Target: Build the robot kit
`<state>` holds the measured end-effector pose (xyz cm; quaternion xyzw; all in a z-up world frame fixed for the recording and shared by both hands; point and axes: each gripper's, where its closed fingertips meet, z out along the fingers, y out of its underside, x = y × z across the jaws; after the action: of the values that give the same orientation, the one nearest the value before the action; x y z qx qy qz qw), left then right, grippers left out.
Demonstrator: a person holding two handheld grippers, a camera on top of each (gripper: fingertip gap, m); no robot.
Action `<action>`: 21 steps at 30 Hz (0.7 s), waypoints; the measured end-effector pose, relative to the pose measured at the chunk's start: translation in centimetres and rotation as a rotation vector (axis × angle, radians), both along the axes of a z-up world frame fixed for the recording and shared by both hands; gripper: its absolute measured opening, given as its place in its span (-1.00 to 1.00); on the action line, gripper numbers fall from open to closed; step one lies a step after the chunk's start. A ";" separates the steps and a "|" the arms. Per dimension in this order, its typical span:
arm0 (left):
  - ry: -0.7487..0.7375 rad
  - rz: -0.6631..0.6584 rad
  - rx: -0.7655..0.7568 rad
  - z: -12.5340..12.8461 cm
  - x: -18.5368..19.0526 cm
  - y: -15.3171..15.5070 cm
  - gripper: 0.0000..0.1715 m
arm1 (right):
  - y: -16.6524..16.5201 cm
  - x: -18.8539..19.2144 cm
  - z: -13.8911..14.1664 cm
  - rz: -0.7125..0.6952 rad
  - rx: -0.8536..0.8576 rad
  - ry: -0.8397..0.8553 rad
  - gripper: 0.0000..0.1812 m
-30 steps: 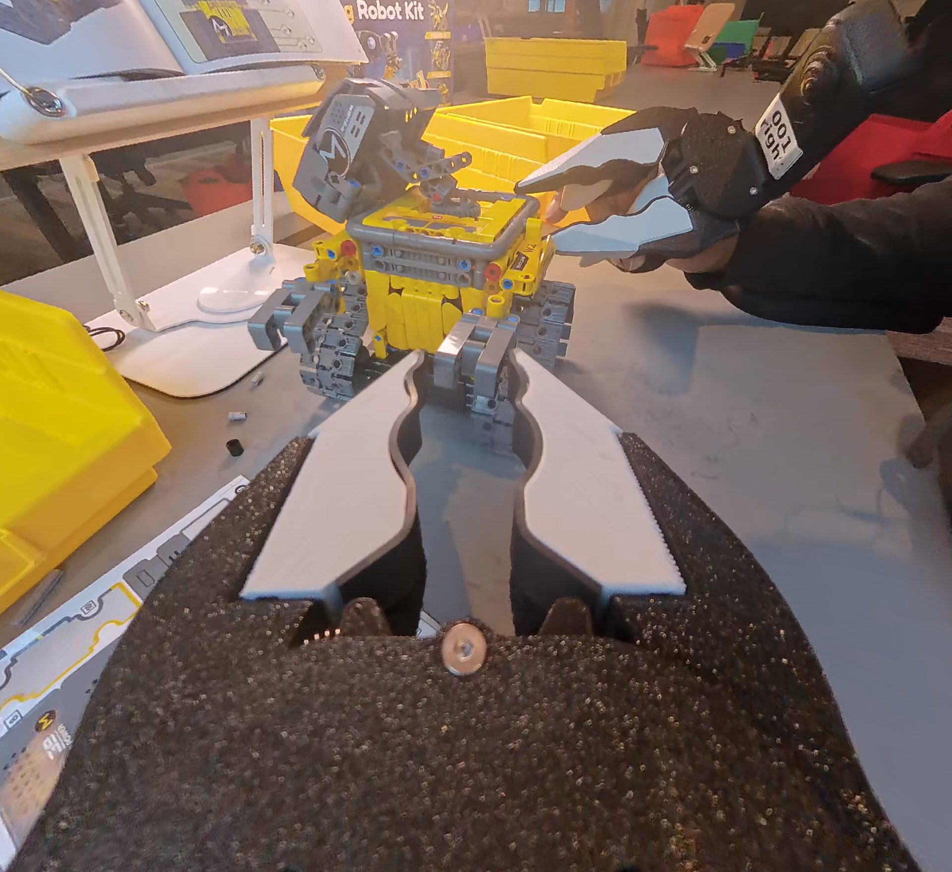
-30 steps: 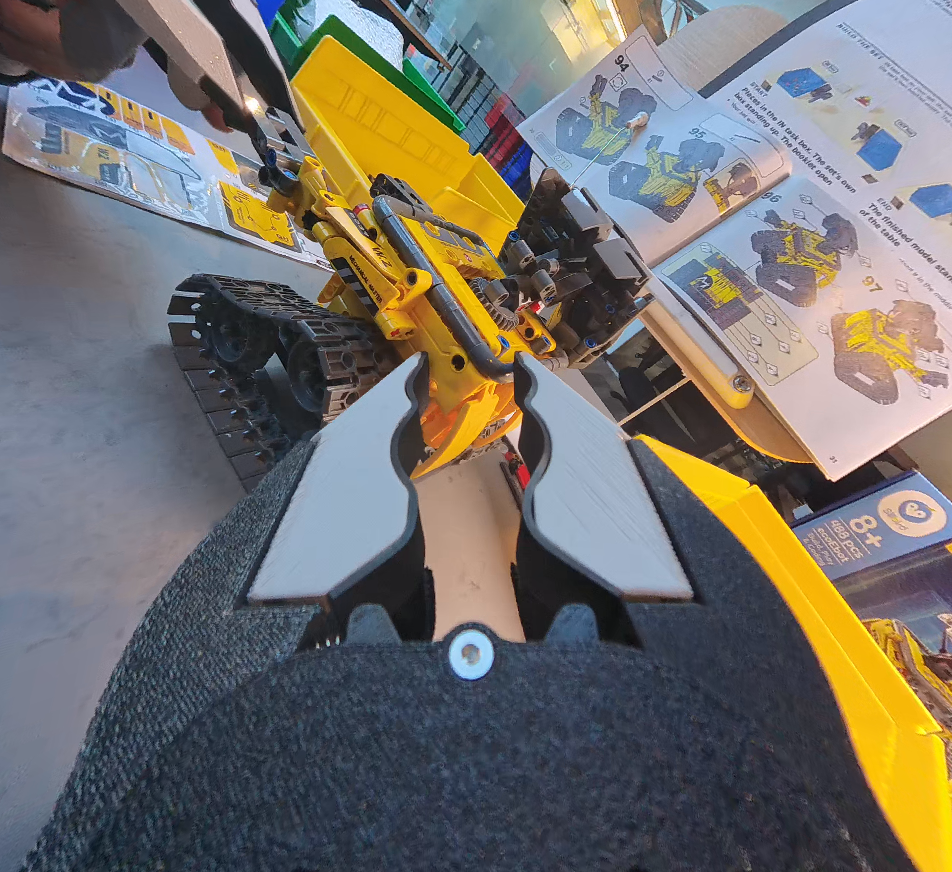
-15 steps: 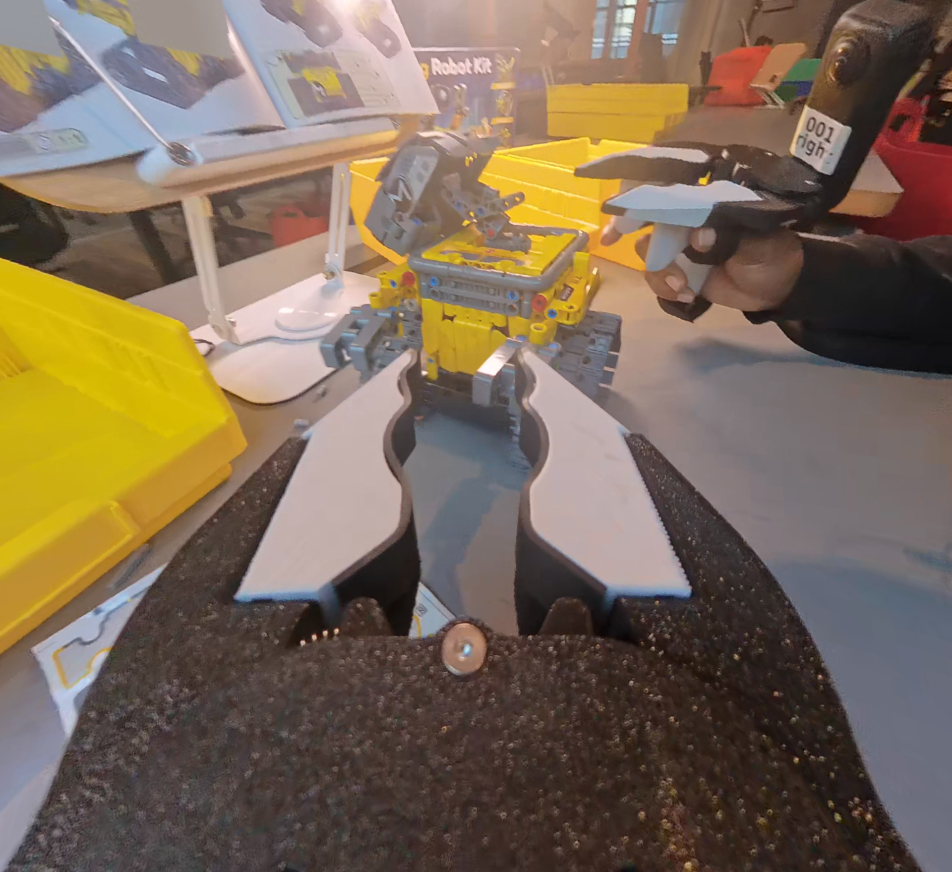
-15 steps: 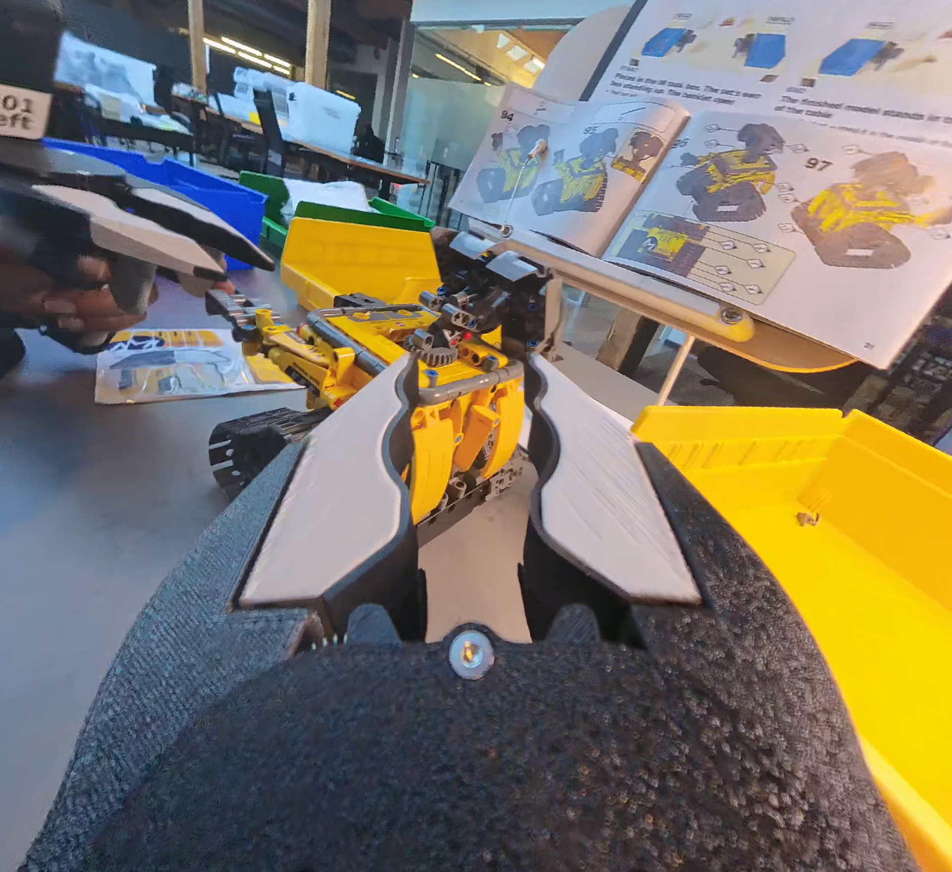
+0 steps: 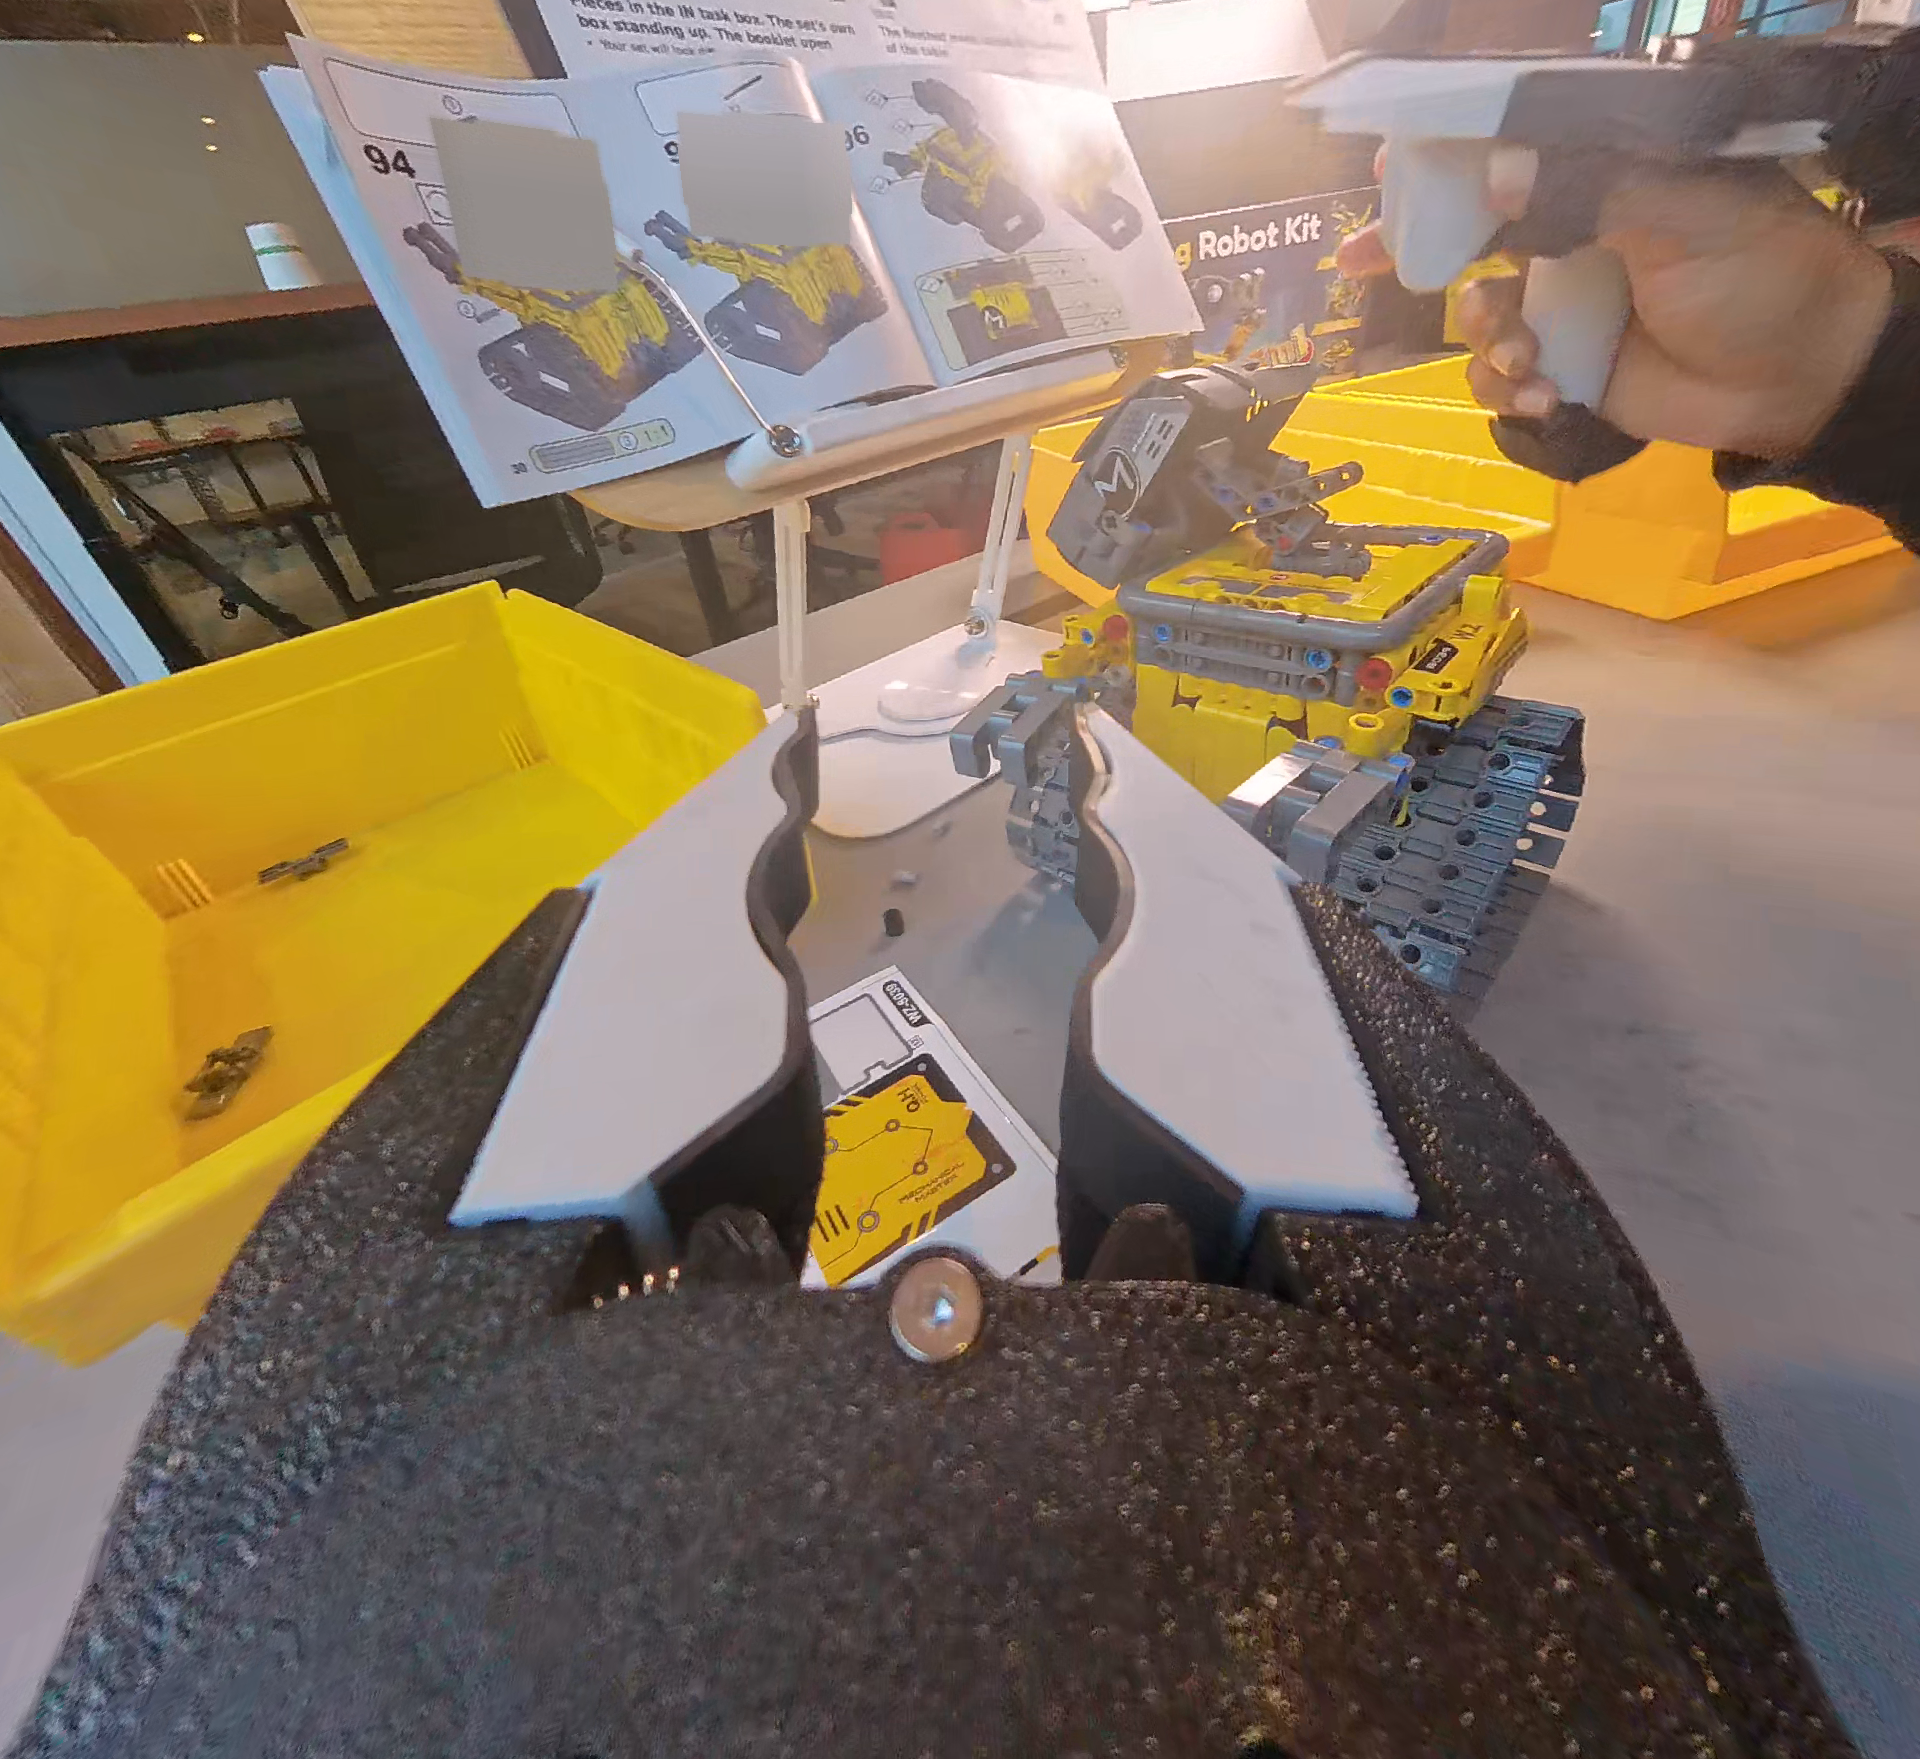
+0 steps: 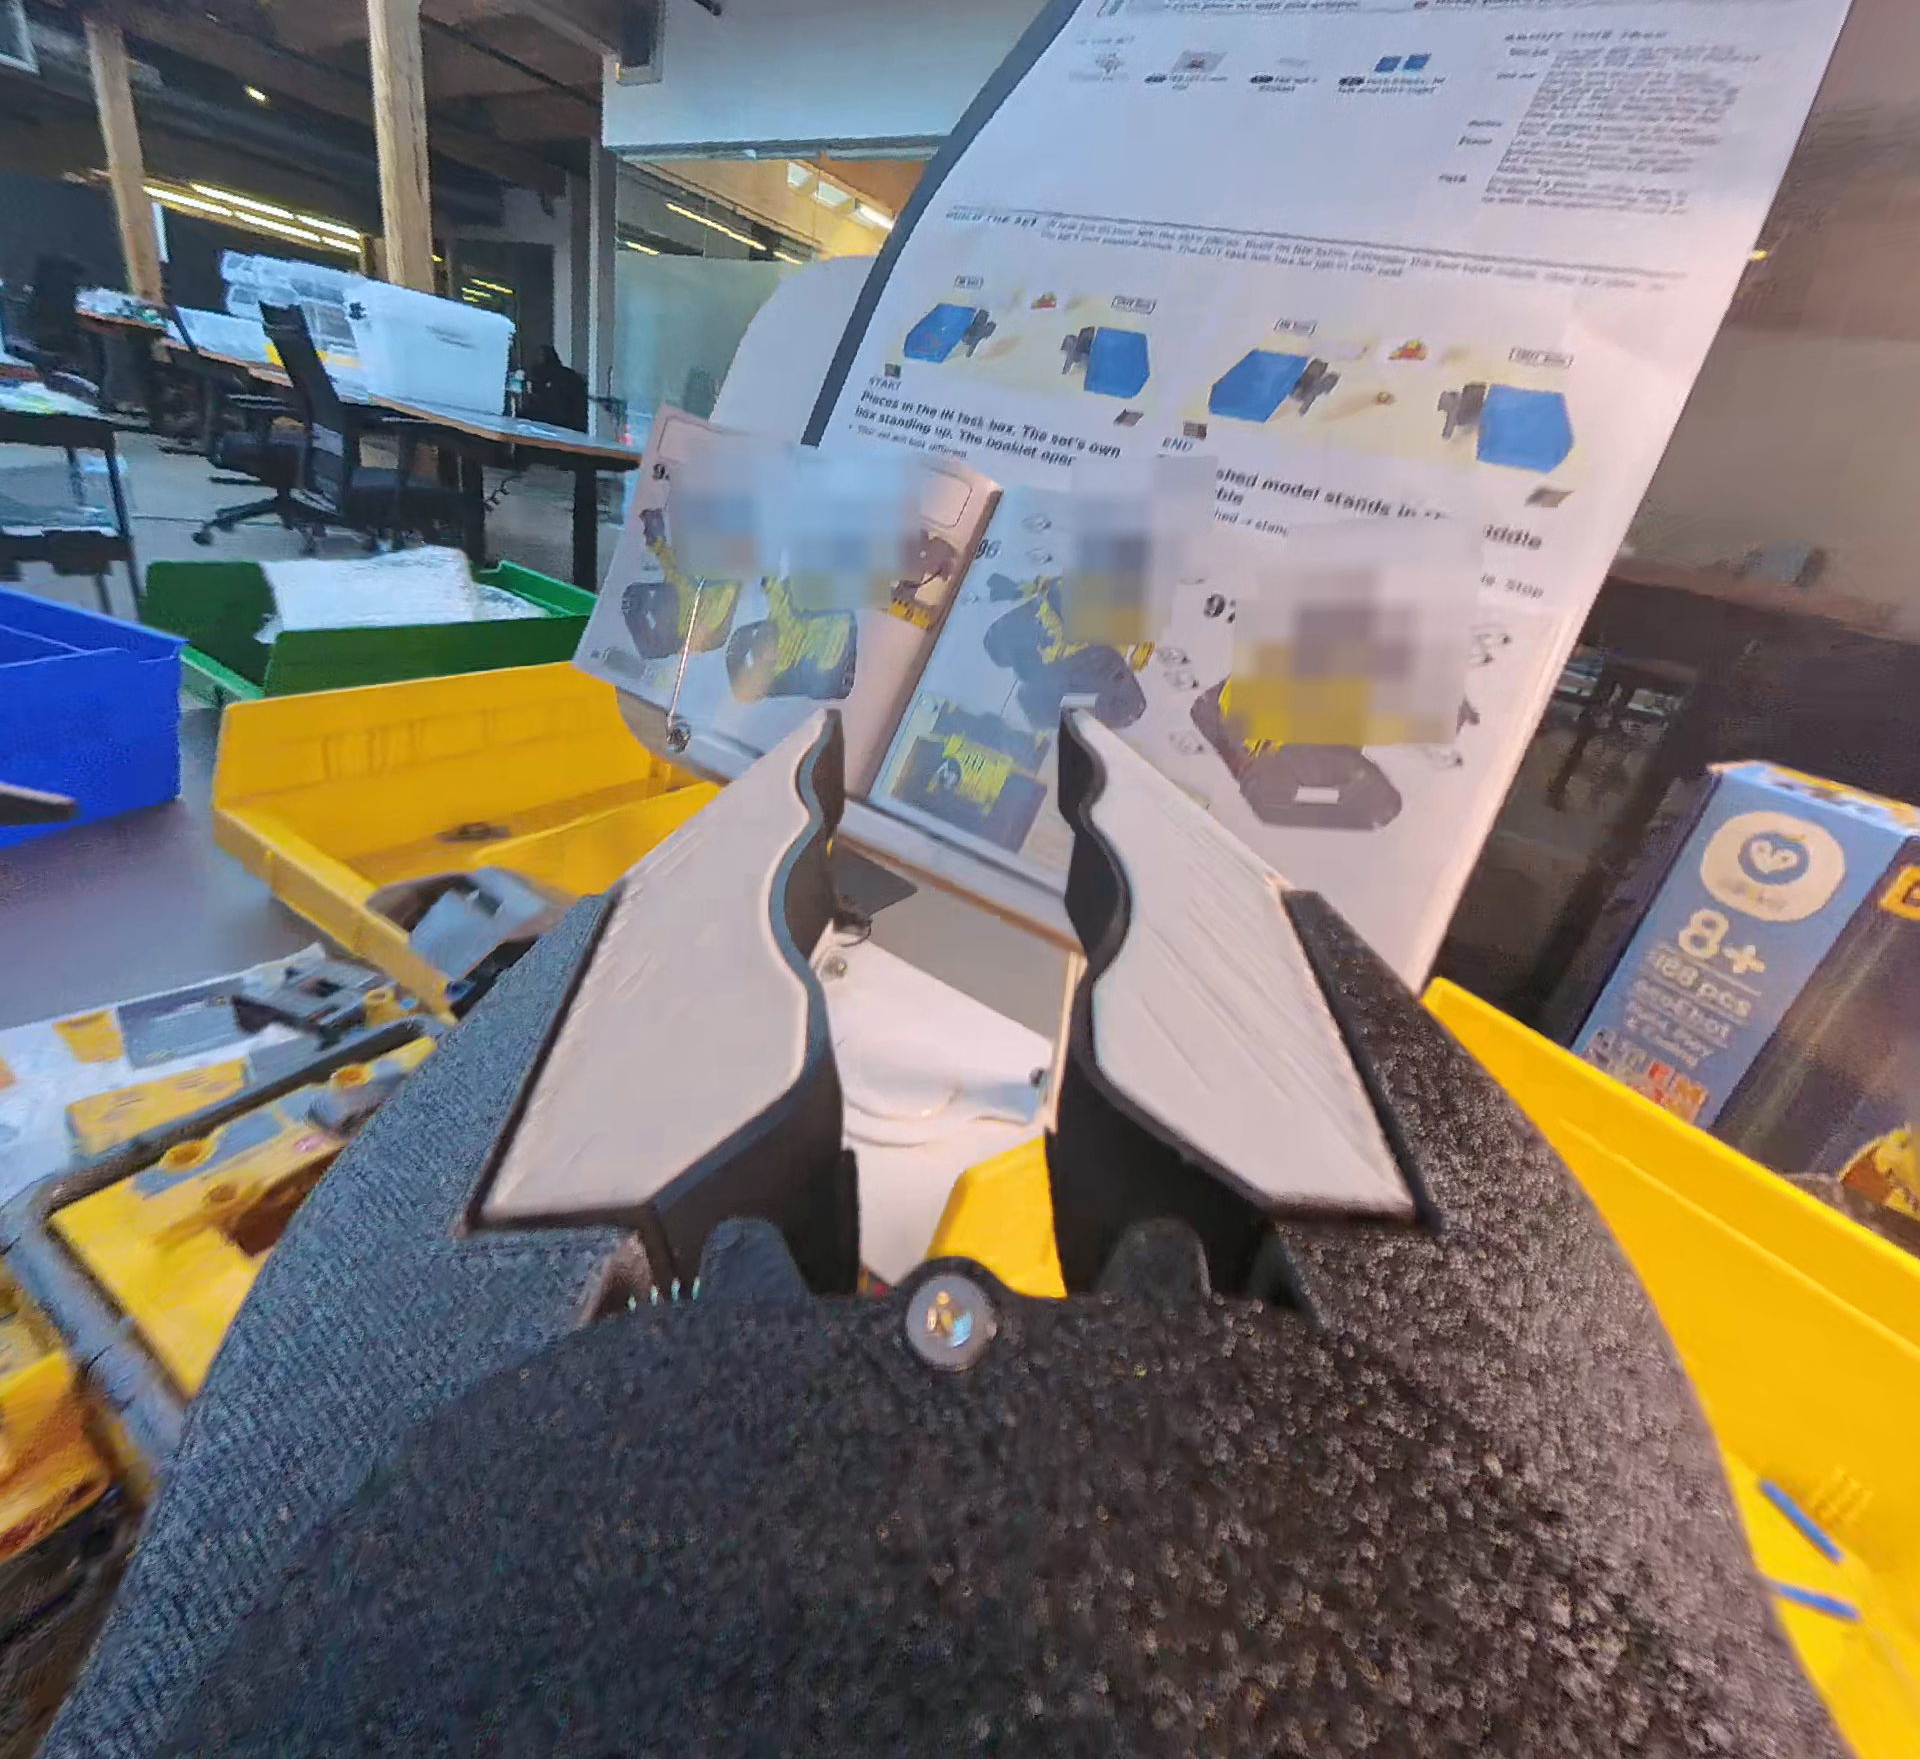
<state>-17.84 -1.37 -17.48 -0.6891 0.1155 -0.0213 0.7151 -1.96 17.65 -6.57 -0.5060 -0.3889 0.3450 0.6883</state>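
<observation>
The left wrist view looks low across the table (image 5: 1714,1138), near the brick robot model (image 5: 1320,660). The right wrist view faces upward to the instruction booklet (image 6: 894,618); both views share it.

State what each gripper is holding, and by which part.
Nothing. The left gripper and the right gripper are both open and empty.

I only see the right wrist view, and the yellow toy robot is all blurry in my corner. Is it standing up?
Observer: Yes. The left wrist view shows the tracked model upright on its tracks on the table.
Operator: Is the other gripper holding it?
Observer: No. The left gripper has open, empty jaws, just left of the model.
Operator: Any loose bits?
Observer: Two tiny pieces lie on the table near the book stand's white base.
</observation>
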 end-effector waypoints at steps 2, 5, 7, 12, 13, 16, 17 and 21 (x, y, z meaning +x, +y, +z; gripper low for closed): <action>-0.004 0.009 -0.003 -0.1 -0.2 0.1 -0.45 | 1.0 -1.1 1.7 0.008 0.019 0.018 -0.59; -0.010 0.018 -0.004 -0.2 -0.6 0.1 -0.46 | 2.5 -2.8 3.0 0.013 0.026 0.011 -0.72; -0.012 0.024 -0.004 -0.2 -0.7 0.2 -0.46 | 3.5 -4.0 3.2 0.012 0.019 -0.007 -0.79; -0.013 0.032 -0.011 -0.5 -1.0 0.4 -0.46 | 6.2 -6.1 2.2 -0.018 -0.030 -0.047 -0.99; -0.014 0.034 -0.015 -0.6 -1.0 0.4 -0.47 | 6.6 -6.2 1.8 -0.023 -0.049 -0.047 -1.00; -0.018 0.037 -0.022 -0.8 -1.2 0.6 -0.47 | 7.4 -6.5 0.6 -0.027 -0.085 -0.050 -1.00; -0.020 0.037 -0.023 -0.8 -1.2 0.6 -0.47 | 7.5 -6.6 0.2 -0.026 -0.089 -0.063 -1.00; -0.025 0.030 -0.019 -0.7 -1.1 0.5 -0.47 | 7.6 -6.7 -0.5 -0.029 -0.085 -0.082 -0.98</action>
<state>-18.95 -0.83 -18.19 -0.6973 0.0961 -0.0202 0.7100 -8.65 25.29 -7.05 -0.5540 -0.3944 0.3300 0.6546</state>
